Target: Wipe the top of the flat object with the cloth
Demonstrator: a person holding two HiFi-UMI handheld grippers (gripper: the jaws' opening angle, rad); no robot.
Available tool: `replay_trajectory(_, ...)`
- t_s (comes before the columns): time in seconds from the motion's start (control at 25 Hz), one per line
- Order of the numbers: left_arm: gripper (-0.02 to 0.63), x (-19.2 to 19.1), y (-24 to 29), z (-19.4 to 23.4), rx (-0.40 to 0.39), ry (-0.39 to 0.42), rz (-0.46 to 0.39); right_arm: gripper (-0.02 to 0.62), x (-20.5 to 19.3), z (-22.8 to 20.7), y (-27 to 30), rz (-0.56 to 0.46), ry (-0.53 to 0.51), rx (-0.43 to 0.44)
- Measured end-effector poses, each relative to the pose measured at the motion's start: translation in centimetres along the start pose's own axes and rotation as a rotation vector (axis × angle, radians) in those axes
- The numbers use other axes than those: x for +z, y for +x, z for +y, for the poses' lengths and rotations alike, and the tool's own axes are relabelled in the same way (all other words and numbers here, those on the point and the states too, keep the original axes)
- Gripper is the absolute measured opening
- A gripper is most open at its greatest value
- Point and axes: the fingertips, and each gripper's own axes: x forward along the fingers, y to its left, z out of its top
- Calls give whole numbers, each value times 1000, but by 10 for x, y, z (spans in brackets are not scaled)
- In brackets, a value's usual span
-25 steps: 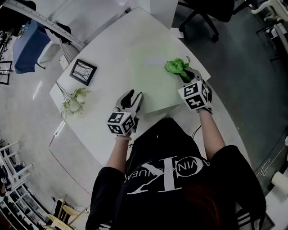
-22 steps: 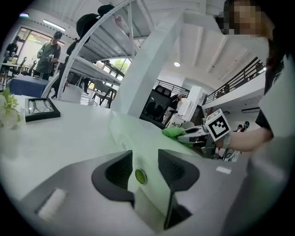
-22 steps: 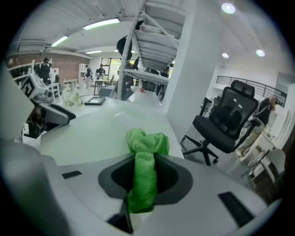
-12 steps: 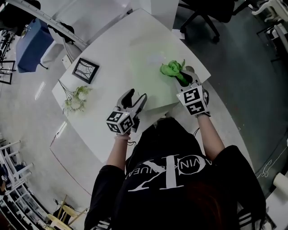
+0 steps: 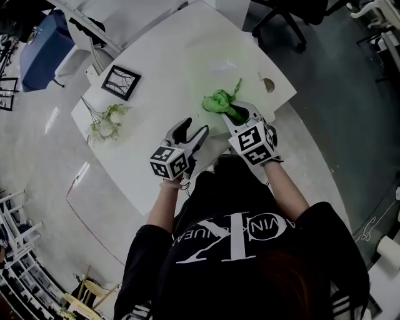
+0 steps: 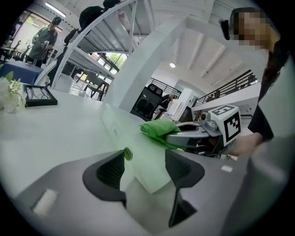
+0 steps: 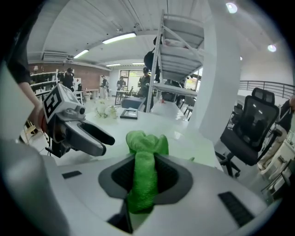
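Observation:
A pale green flat board point(image 5: 206, 72) lies on the white table point(image 5: 147, 59). Its near corner point(image 6: 140, 152) sits between the jaws of my left gripper point(image 5: 192, 132), which have just been opening and stand wide, with neither pad pressing on it. My right gripper point(image 5: 239, 112) is shut on a bunched green cloth point(image 5: 219, 102), which rests on the board's near part, just right of the left gripper. In the right gripper view the cloth point(image 7: 145, 147) fills the gap between the jaws, and the left gripper point(image 7: 92, 136) shows at the left.
A black picture frame point(image 5: 121, 82) and a bunch of white flowers point(image 5: 106, 125) lie at the table's left end. A round hole point(image 5: 269, 84) is near the table's right corner. An office chair point(image 5: 281, 19) stands beyond the table. The person's body is close to the near edge.
My right gripper has slid the cloth leftward over the board toward the left gripper. The left gripper's jaws have spread wider around the board's corner.

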Motion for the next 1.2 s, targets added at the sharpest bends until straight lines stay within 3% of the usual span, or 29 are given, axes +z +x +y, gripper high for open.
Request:
replay_trajectory(0.08, 276, -5, -4, -3, -10, 3, 13, 78, 3, 11, 1, 4, -24, 15)
replay_trajectory(0.4, 130, -14, -13, -10, -14, 7, 20, 77, 10, 52, 6, 15, -108, 78)
replay_trajectory(0.64, 123, -14, -10, -16, -29, 22, 28, 78, 4, 70, 7, 44, -144, 107)
replay_trajectory(1.2, 123, -21, -6, -18, -27, 30, 66, 78, -15, 63, -5, 63, -98, 136)
